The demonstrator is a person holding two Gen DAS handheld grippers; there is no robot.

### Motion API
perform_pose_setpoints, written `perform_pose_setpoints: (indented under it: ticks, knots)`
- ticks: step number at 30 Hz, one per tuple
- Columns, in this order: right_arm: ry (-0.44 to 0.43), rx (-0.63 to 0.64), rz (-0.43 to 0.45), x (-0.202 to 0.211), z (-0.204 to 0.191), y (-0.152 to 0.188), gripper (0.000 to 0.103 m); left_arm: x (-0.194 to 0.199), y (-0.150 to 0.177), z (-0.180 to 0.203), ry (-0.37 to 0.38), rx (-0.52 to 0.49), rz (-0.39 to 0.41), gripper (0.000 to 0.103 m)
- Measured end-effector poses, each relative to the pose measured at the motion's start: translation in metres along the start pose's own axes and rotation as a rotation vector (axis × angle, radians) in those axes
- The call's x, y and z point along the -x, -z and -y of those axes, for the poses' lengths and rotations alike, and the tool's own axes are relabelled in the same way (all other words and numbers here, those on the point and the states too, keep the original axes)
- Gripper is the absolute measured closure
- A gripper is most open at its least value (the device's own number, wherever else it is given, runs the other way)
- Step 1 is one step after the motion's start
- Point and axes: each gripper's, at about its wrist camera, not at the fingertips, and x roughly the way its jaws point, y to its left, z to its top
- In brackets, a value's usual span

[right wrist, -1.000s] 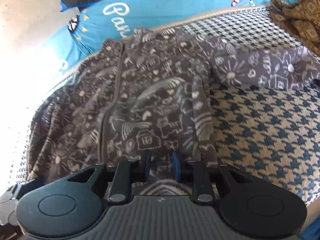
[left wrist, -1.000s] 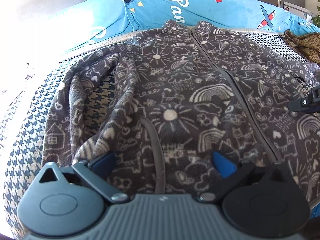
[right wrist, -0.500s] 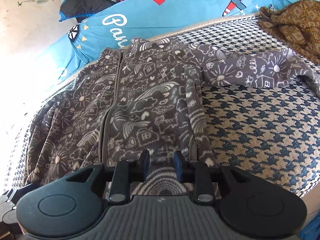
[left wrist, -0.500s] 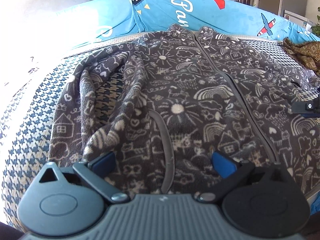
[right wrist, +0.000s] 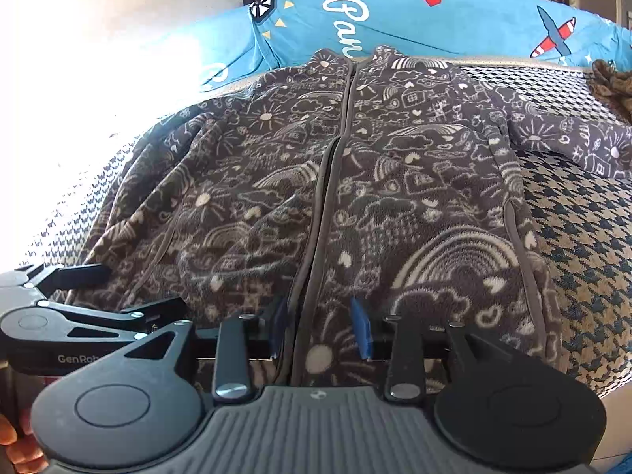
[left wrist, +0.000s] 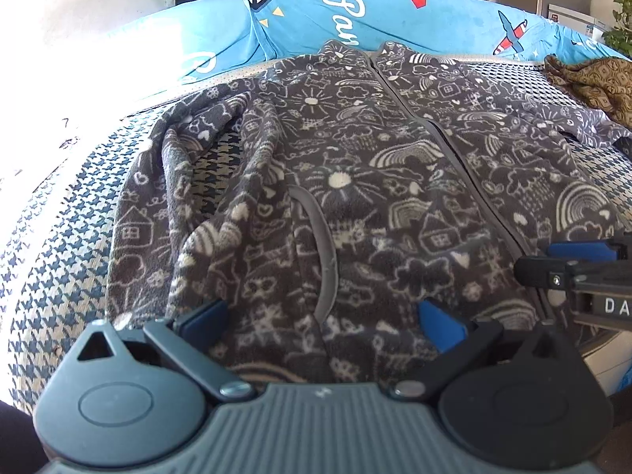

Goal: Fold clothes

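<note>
A dark grey fleece jacket point(left wrist: 355, 181) with white doodle print lies front up on a houndstooth bed cover, zip shut, collar at the far end. It also shows in the right wrist view point(right wrist: 355, 197). My left gripper point(left wrist: 324, 320) is open, its blue pads wide apart over the jacket's left hem. My right gripper point(right wrist: 322, 331) is partly open over the hem at the zip point(right wrist: 316, 260), with fabric between its pads. The right gripper's side shows in the left wrist view point(left wrist: 572, 272). The left sleeve point(left wrist: 177, 181) is bunched; the right sleeve point(right wrist: 572, 146) stretches out.
The houndstooth cover point(right wrist: 584, 245) spreads around the jacket. A blue printed pillow point(left wrist: 395, 12) lies behind the collar. A brown patterned cloth point(left wrist: 592, 79) lies at the far right. The bed's front edge point(left wrist: 608, 355) is close below the hem.
Both grippers have drawn nearer the jacket's hem. The right gripper has shifted left from the jacket's right side to the zip, and its pads have opened wider.
</note>
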Motion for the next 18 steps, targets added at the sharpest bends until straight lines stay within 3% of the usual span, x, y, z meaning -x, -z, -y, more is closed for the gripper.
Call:
perform_pose_setpoints:
  ticks: [18]
  knots:
    - [0.05,0.031,0.007,-0.004,-0.014,0.008,0.06,0.025,0.019,-0.011,0.042,-0.004,0.03,0.0]
